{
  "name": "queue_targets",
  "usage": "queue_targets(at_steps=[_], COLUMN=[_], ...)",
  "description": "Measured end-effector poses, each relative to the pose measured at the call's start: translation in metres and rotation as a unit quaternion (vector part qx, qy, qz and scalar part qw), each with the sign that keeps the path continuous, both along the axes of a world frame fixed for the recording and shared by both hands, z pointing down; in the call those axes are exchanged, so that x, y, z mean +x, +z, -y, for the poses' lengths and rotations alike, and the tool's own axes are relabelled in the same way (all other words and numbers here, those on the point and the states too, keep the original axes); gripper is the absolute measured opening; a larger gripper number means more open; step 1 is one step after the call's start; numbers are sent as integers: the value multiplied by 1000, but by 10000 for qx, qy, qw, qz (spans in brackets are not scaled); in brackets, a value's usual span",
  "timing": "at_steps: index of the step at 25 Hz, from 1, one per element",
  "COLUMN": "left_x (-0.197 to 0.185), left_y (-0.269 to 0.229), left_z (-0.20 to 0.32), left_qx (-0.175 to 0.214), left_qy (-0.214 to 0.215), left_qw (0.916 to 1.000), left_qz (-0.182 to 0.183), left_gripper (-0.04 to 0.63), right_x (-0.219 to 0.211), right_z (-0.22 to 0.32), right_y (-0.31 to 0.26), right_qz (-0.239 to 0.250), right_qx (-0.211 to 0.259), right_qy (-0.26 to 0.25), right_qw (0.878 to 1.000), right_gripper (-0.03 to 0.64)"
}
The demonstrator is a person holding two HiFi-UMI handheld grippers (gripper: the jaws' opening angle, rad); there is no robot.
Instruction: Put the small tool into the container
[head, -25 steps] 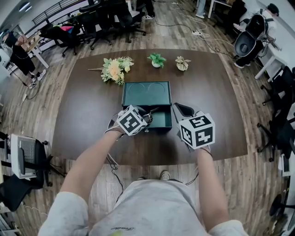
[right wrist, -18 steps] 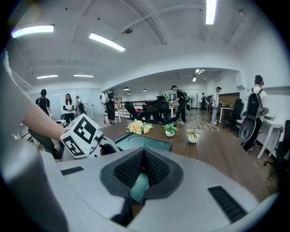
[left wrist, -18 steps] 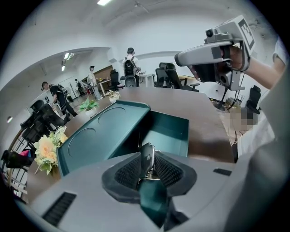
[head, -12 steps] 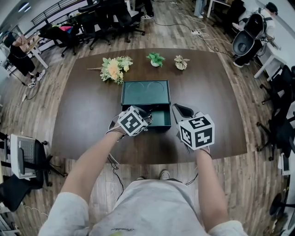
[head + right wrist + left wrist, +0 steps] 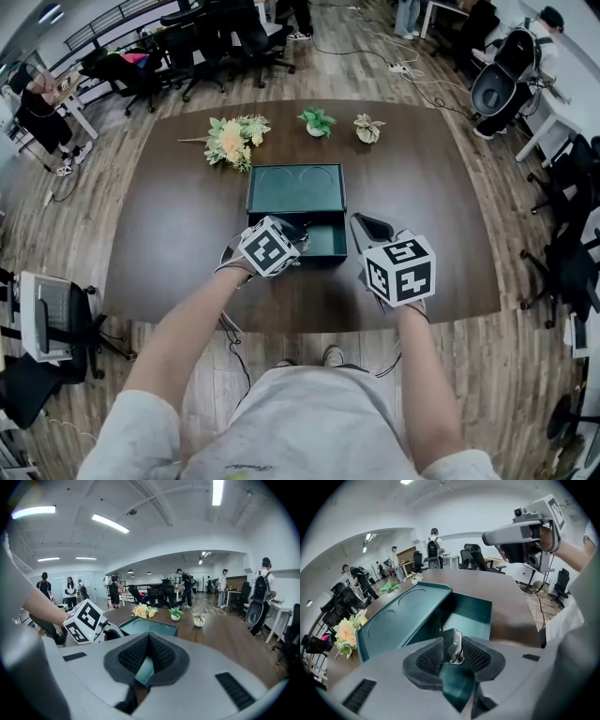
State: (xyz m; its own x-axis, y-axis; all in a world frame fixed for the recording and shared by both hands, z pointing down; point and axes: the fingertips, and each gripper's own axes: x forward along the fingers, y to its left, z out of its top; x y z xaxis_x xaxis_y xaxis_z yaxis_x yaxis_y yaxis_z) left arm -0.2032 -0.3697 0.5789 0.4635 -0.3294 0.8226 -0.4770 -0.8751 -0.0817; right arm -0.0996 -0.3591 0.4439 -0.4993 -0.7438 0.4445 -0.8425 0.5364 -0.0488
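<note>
Here we are in an open-plan office: a long brown table (image 5: 178, 234) on wood-plank flooring (image 5: 112, 122), black swivel chairs (image 5: 202, 37) crowded beyond its far edge, white desks (image 5: 548, 131) off its right end, strip lights (image 5: 110, 523) above it, and people (image 5: 182, 588) standing past it, possibly at workstations.

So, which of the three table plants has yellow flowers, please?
The bouquet, leftmost in the head view; the green plant and the pale plant have none.
</note>
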Motion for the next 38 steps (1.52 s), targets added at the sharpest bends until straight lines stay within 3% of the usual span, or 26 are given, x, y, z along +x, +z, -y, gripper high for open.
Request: queue_targets(at_steps=[14,23,30,38], left_x=[-10,-27,-43,-69], left_y=[-30,-69,-107,-148], left_z=[1,4,5,-4], left_qx=[252,603,921,1220], left_qy=[-416,-1002,-1423,-2013], left_qw=[9980,9894,9771,9526], left_qz=[-407,-858,-1285,-1928], left_gripper=[123,101,86,67], right_x=[-9,-12,-11,-20], right_z=[-5,-8,-6,-8], right_y=[-10,-23,-36,-47], right_qz=[75,134,216,208], right_qx=[107,198,291,394], right_qy=[-118,-186,-171,-278], right_qw=[9998,9995,9992,9986], right_gripper=[5,5,5,5])
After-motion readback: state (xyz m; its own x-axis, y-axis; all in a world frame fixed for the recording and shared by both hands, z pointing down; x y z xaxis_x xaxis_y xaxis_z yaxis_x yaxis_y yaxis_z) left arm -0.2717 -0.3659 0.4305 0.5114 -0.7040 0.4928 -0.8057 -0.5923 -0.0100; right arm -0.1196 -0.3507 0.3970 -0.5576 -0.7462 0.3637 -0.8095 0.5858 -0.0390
